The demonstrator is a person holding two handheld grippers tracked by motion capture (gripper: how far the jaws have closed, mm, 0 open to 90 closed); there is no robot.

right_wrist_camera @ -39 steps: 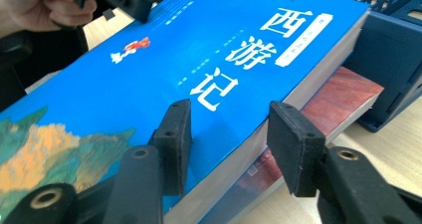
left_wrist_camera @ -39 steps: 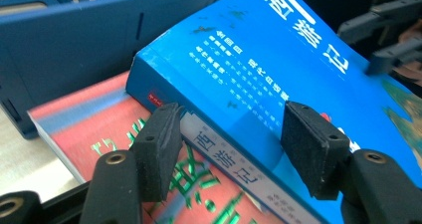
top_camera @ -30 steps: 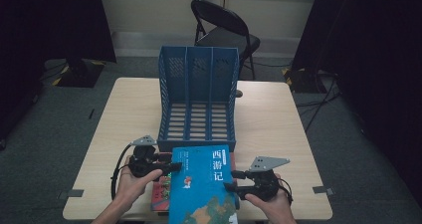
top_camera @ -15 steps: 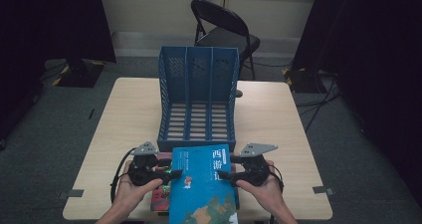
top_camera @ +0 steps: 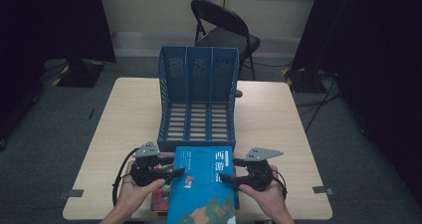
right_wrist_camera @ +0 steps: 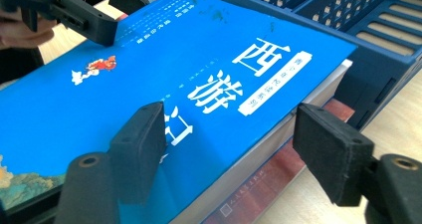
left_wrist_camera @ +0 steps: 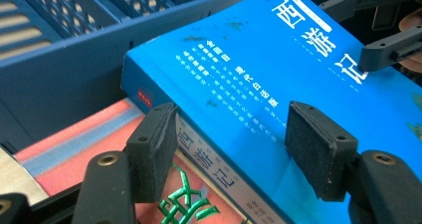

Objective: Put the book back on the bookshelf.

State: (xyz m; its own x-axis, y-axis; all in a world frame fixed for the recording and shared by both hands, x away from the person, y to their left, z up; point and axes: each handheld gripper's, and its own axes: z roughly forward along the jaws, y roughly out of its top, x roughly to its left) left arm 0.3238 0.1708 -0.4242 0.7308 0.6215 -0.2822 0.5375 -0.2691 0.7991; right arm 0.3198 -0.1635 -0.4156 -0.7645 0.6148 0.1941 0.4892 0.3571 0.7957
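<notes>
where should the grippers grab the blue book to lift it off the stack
Grip the blue book by its two long edges, one gripper from each side: the left gripper at the spine, the right gripper at the page edge. It lies flat on a red book, so its thick edges stand clear for one pad over the cover, one beneath. The rack blocks its far end. Both jaws stand open.

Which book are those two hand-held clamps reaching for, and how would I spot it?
Find the blue slotted file rack in the middle of the wooden table. Just in front of it, at the near edge, books lie stacked between two hands. It is the top one, the bright blue book with large white Chinese characters, lying on a red book.
</notes>
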